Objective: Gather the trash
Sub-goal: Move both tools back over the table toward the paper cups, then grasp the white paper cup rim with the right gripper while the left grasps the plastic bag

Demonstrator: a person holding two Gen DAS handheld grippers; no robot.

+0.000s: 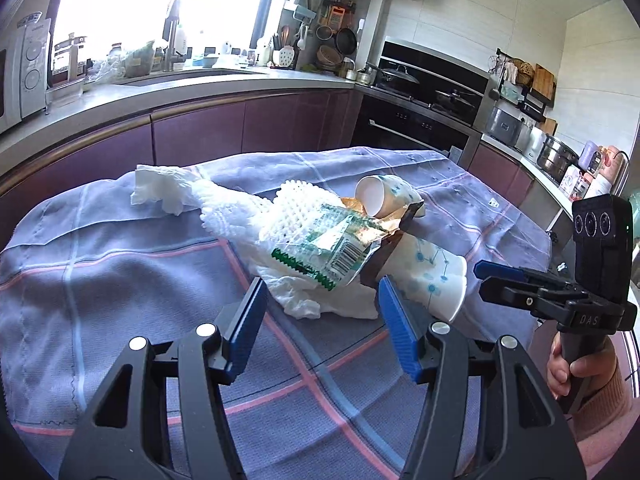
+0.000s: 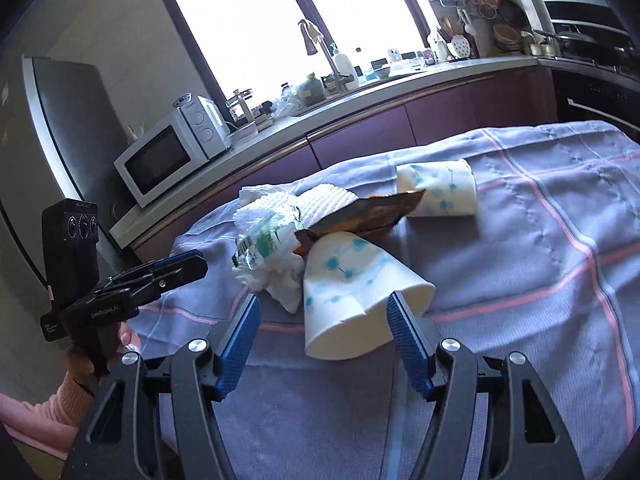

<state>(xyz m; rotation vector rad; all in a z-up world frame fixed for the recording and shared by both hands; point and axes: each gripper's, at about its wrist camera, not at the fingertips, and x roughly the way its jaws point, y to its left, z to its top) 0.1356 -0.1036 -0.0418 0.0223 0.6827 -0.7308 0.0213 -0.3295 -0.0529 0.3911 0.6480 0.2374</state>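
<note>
A trash pile lies on the purple checked tablecloth [image 1: 120, 280]: a crumpled tissue [image 1: 160, 190], white foam netting [image 1: 288, 208], a green wrapper [image 1: 332, 252], a brown wrapper [image 2: 360, 212] and two tipped paper cups with blue dots. The near cup [image 2: 352, 300] points its mouth at my right gripper [image 2: 322, 328], which is open. Its right pad is at the cup's rim and its left pad stands clear. The far cup [image 2: 440, 192] lies behind the pile. My left gripper [image 1: 322, 320] is open and empty just short of the tissue and green wrapper. A hand [image 1: 568, 364] holds the right gripper [image 1: 486, 276].
A curved counter [image 1: 200, 92] with purple cabinets runs behind the table, bearing a sink, bottles and a microwave [image 2: 168, 156]. A stove and oven [image 1: 424, 96] stand at the back right, a fridge [image 2: 60, 120] at the left. The table's far edge drops off behind the pile.
</note>
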